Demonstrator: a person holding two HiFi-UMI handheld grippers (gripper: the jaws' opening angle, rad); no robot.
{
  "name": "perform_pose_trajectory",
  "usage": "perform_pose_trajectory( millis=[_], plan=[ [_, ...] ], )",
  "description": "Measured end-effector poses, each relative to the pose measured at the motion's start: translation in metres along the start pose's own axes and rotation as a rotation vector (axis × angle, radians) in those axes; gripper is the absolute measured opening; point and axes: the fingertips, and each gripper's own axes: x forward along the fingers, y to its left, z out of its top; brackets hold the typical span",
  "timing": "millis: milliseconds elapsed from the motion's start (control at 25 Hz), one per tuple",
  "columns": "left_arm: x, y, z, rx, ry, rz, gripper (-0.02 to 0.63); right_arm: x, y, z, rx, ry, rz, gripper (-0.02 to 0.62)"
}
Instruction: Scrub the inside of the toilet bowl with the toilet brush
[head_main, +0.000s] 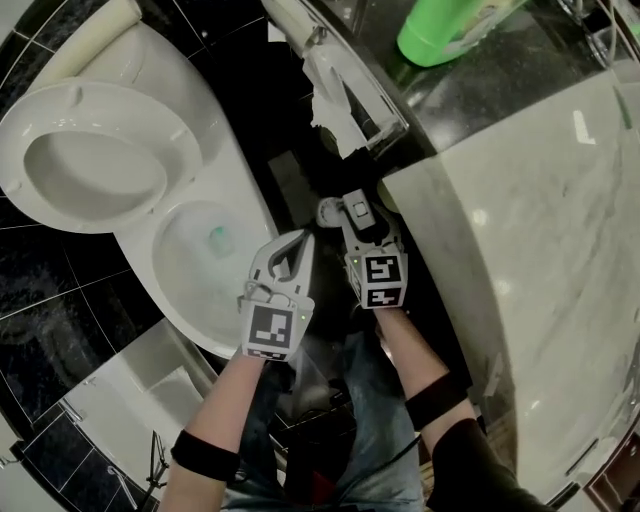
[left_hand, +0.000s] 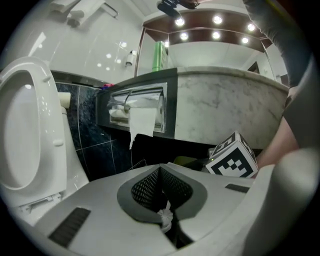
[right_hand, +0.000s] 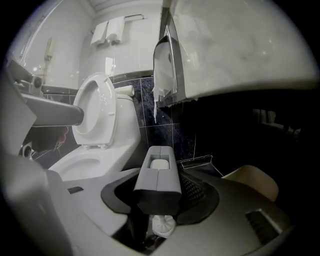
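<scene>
Bathroom with black tiles (head_main: 40, 270), white toilet bowl (head_main: 165, 255) with raised seat just left of left tongs (head_main: 295, 245), these pressed together, holding nothing, right tongs (head_main: 360, 228) alongside, clamped on grey toilet brush handle (right_hand: 157, 175)

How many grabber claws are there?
2. The left gripper is by the toilet bowl's front rim, jaws together and empty. The right gripper is beside it, nearer the counter, shut on a grey handle. None seem hidden.
</scene>
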Motion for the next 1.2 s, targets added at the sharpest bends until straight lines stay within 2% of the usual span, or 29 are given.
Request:
perform_pose_trajectory(
  millis=[560, 920, 1200],
  plan=[
    [0.033, 0.005, -0.046, -0.022, 0.002, -0.003, 0.003, 0.044, -0.006, -0.055, -0.002, 0.043, 0.007, 0.206],
    [0.039, 0.012, -0.060, -0.034, 0.006, -0.004, 0.003, 0.061, -0.002, -0.091, -0.020, 0.122, 0.008, 0.206],
    [0.040, 0.013, -0.069, -0.043, 0.012, -0.007, 0.003, 0.068, -0.004, -0.095, -0.037, 0.131, 0.011, 0.213]
  ],
)
